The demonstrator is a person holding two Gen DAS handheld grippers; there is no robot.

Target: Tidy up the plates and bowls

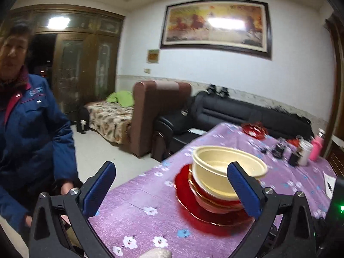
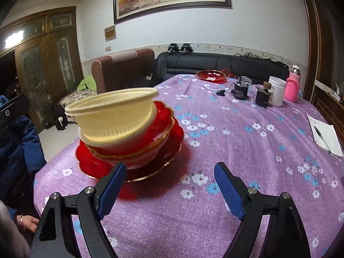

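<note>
A cream bowl (image 1: 228, 163) sits tilted on top of a stack: a white bowl, red gold-rimmed bowls (image 1: 215, 197), and a red plate (image 1: 193, 206) at the bottom, on the purple flowered tablecloth (image 1: 150, 193). My left gripper (image 1: 172, 191) is open and empty, its right finger in front of the stack. In the right wrist view the cream bowl (image 2: 116, 116) leans on the red bowls (image 2: 163, 124) and red plate (image 2: 94, 163). My right gripper (image 2: 169, 191) is open and empty, just in front of the stack. A separate red dish (image 2: 211, 75) lies at the table's far end.
Dark jars (image 2: 240, 90), a white container (image 2: 277, 93) and a pink-sleeved bottle (image 2: 292, 86) stand at the far right. A notebook with a pen (image 2: 324, 135) lies at the right edge. A person in a blue jacket (image 1: 28, 133) stands left of the table. Sofas are behind.
</note>
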